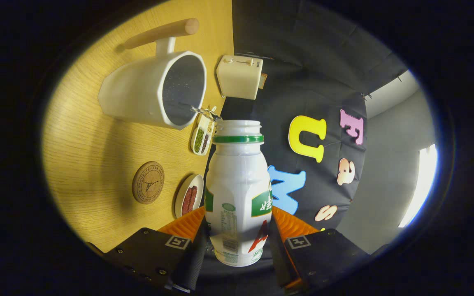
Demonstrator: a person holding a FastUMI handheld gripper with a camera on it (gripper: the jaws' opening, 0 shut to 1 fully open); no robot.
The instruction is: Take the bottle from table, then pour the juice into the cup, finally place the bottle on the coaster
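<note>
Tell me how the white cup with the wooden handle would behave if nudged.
The cup looks rigid, probably ceramic, so likely breakable. Its long wooden handle may make it pivot when pushed. The tool is shut on the bottle.

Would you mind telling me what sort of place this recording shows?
Probably a staged kitchen tabletop in a recording booth: a wooden table carries a toaster, a white cup and snack dishes, while the hand-held gripper holds a bottle.

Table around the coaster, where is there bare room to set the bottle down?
The tongs are shut on the bottle. The table lies bare between the cup and the coaster, and all round the coaster's outer side. It is crowded past the coaster, where the round dish, the divided dish and the toaster line the table's far edge.
</note>
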